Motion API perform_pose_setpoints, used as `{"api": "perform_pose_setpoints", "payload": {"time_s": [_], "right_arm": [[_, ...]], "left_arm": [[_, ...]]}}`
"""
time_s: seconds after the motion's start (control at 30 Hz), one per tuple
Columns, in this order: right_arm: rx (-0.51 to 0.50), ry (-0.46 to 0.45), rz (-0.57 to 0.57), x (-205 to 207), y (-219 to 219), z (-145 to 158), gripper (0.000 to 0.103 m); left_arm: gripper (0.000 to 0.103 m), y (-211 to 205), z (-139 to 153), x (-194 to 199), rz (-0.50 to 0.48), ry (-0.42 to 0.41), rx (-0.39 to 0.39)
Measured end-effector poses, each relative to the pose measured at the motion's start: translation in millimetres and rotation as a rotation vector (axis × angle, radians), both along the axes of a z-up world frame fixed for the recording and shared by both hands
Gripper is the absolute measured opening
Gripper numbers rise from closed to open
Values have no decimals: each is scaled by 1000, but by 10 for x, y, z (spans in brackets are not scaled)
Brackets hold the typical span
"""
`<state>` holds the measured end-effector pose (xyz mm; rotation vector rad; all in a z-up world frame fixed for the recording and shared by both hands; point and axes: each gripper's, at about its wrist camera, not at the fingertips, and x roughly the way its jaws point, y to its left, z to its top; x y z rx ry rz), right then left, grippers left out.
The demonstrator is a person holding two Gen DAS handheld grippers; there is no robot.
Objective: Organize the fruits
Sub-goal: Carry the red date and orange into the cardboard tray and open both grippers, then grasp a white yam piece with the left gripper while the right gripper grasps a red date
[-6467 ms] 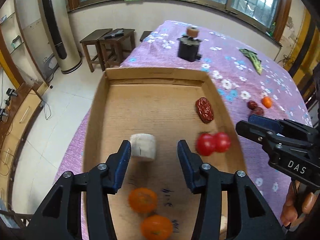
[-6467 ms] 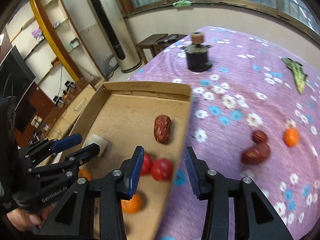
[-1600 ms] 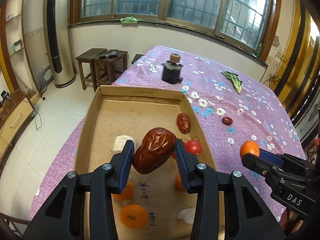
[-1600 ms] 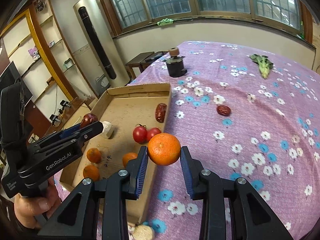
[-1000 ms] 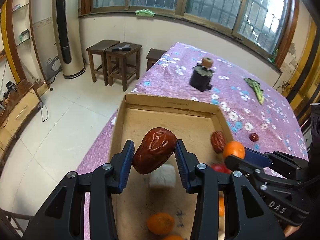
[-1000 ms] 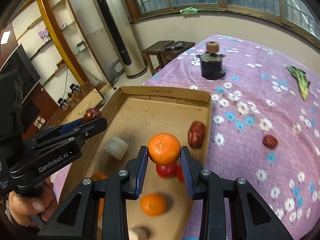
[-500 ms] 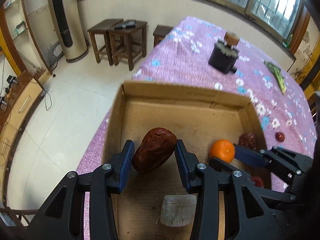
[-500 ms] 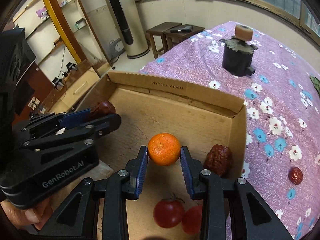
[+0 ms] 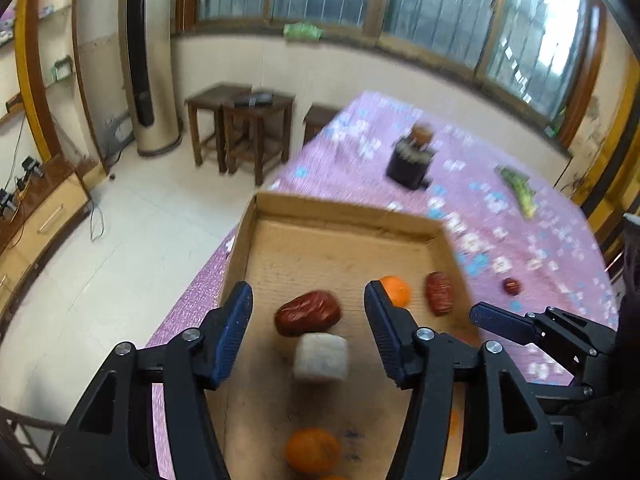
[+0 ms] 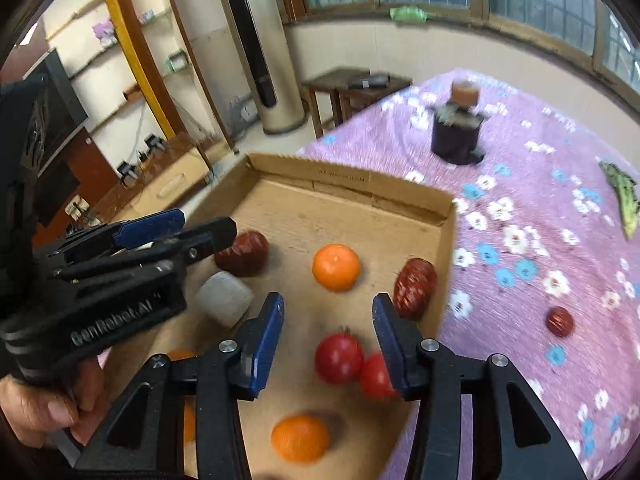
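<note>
Now both grippers hang over the box [image 9: 340, 210], wide open, holding nothing. Left gripper [image 9: 306, 328]: jaws spread, a large date [image 9: 307, 313] lying on the cardboard floor between and beyond the tips, a pale block [image 9: 320, 358] touching or just beside its near side. Right gripper [image 10: 328, 334]: jaws equally spread, an orange [image 10: 336, 267] resting on the floor ahead of them, two tomatoes [image 10: 339, 358] closer in between the fingers.

In the box besides: a second date [image 10: 415, 288] by the right wall, another orange [image 10: 300, 438] near the front. Fruit sits loose, no clear rows or groups; the walls keep round pieces from rolling off.

Outside, on the purple flowered cloth [image 10: 560, 220]: one small date [image 10: 559, 321] well apart from the box, a green vegetable [image 10: 622, 196] farther off, and a dark pot [image 10: 458, 136] at the far end.

Judgement: the box is the collecting place. The small date on the cloth looks like the last loose fruit; it lies on the right gripper's side, so that one is the natural reach.
</note>
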<state>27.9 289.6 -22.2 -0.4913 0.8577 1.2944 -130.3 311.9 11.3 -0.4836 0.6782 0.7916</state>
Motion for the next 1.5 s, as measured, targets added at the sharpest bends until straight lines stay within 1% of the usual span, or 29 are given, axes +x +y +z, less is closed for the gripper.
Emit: {"api": "perform_pose_setpoints", "payload": {"time_s": [0.07, 0.17, 0.23, 0.27, 0.3, 0.4, 0.47, 0.53, 0.6, 0.77, 0.83, 1.03, 1.1, 1.3, 1.4, 1.5], "right_arm": [[50, -37, -16, -48, -220, 122, 50], [148, -128, -59, -132, -618, 320, 55], [233, -240, -115, -217, -1014, 493, 56], [233, -240, -115, -217, -1014, 493, 58], [261, -267, -134, -240, -1154, 551, 59], [300, -313, -184, -264, -1468, 642, 60], [306, -339, -212, -268, -1637, 673, 60], [310, -355, -232, -261, -1782, 688, 64], [309, -355, -256, -217, -1918, 692, 64], [303, -289, -324, -57, -2267, 649, 64], [298, -275, -340, -26, -2375, 628, 64], [270, -235, -383, 52, -2632, 509, 65], [264, -212, -387, 87, -2662, 457, 65], [251, -160, -387, 180, -2674, 370, 64], [239, -145, -384, 219, -2642, 328, 64], [214, -117, -371, 299, -2563, 264, 64]], "left_arm": [[61, -190, 119, -99, -5, -44, 46], [68, -418, 239, -166, -21, -95, 101], [68, -578, 309, -191, -43, -123, 131], [68, -659, 340, -188, -56, -134, 146], [69, -709, 357, -184, -66, -139, 153], [69, -909, 394, -134, -126, -151, 160], [69, -1019, 406, -110, -150, -158, 162], [69, -1130, 425, -89, -181, -161, 156], [69, -1241, 446, -67, -213, -162, 152], [69, -1529, 479, -35, -291, -163, 146], [69, -1649, 465, -24, -330, -163, 131], [69, -1997, 292, -120, -416, -130, 86], [69, -2094, 201, -188, -438, -104, 73], [69, -2228, -58, -336, -445, -44, 34], [69, -2242, -181, -353, -442, -35, -7], [69, -2297, -285, -319, -455, -24, -28]]}}
